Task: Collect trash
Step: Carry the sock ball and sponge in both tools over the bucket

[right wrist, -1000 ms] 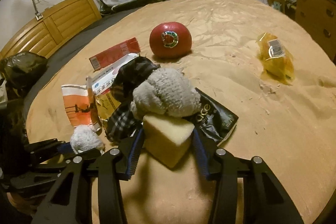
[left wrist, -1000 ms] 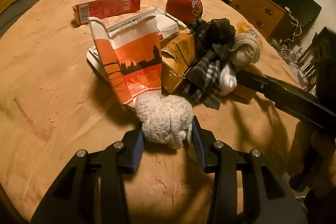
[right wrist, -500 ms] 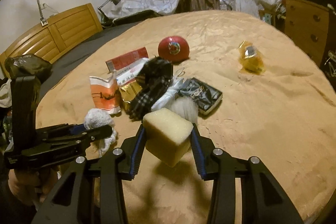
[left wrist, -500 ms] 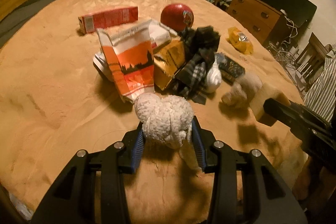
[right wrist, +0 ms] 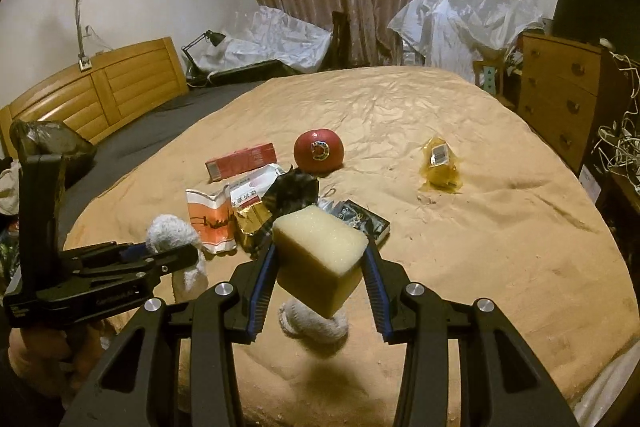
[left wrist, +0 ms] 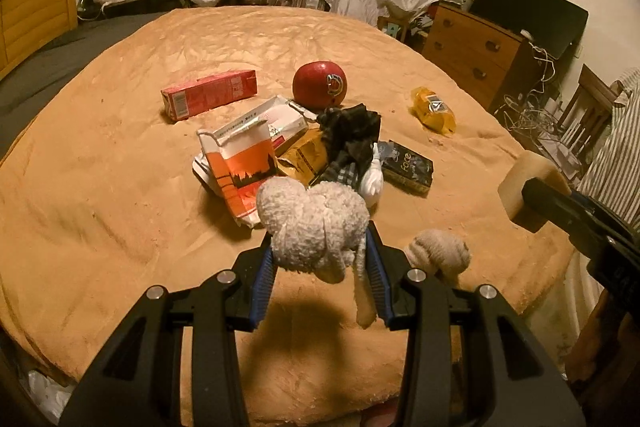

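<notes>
My left gripper (left wrist: 318,259) is shut on a white balled sock (left wrist: 312,223) and holds it above the bed. My right gripper (right wrist: 320,267) is shut on a yellow sponge block (right wrist: 320,259), also lifted; the sponge also shows in the left wrist view (left wrist: 528,187). A grey balled sock (left wrist: 438,253) lies on the orange blanket near its front edge, below the sponge in the right wrist view (right wrist: 316,323). A trash pile lies mid-bed: an orange-white paper bag (left wrist: 240,163), a gold wrapper (left wrist: 304,155), a dark plaid cloth (left wrist: 348,135) and a black packet (left wrist: 408,167).
A red box (left wrist: 208,95), a red ball (left wrist: 320,85) and a yellow packet (left wrist: 434,109) lie farther back on the blanket (left wrist: 100,187). A wooden dresser (left wrist: 472,55) stands right of the bed, with cables beside it. A wooden headboard (right wrist: 100,95) is at left.
Both grippers have lifted and pulled back from the pile with the white sock and the sponge. The grey sock came off the sponge and now lies near the bed's front edge.
</notes>
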A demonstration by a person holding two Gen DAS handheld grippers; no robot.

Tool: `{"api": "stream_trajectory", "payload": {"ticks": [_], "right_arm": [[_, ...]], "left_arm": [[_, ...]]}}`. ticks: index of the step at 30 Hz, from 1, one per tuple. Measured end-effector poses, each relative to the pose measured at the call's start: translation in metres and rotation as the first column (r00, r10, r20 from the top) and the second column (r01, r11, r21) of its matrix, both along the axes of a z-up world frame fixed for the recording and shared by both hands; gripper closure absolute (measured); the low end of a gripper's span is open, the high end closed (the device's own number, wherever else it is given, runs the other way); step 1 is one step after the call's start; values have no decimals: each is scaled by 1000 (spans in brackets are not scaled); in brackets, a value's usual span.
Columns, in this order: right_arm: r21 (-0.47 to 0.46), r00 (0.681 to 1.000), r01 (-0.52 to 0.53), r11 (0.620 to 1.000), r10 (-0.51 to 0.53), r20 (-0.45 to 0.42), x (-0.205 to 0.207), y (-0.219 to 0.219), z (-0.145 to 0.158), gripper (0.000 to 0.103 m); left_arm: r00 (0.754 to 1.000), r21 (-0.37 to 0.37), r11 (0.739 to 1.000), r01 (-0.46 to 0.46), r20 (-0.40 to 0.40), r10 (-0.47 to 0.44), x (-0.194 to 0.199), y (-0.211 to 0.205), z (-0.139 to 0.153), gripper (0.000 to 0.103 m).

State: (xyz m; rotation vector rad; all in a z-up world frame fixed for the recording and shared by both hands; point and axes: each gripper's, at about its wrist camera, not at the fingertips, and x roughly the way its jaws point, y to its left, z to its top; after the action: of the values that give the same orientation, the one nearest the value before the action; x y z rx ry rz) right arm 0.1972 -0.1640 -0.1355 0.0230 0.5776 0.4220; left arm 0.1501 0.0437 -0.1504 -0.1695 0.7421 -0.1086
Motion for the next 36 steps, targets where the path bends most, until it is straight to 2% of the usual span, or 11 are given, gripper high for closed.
{"api": "stream_trajectory", "payload": {"ticks": [4,11,18,24,28,36], "right_arm": [[-2,1000,4,1000,-4,-1,-8,-3,3,60],[-29,995,26,999,-23,96,-36,10,34,60],[-58,970,99,993,-84,226,-76,22,68,60],[-36,959,143,989,-129,251,-97,21,78,60],[-35,955,160,986,-146,256,-104,23,82,60],[-37,956,170,985,-156,249,-102,17,86,60]], "left_arm": [[1000,0,1000,-2,-3,2,-6,-1,2,63],[994,71,997,-29,111,21,-29,-14,40,63],[966,156,982,-104,250,63,-64,-28,76,63],[940,182,969,-169,324,103,-83,-30,94,63],[934,181,966,-182,340,112,-88,-31,99,63],[941,178,974,-144,330,79,-89,-40,106,63]]}}
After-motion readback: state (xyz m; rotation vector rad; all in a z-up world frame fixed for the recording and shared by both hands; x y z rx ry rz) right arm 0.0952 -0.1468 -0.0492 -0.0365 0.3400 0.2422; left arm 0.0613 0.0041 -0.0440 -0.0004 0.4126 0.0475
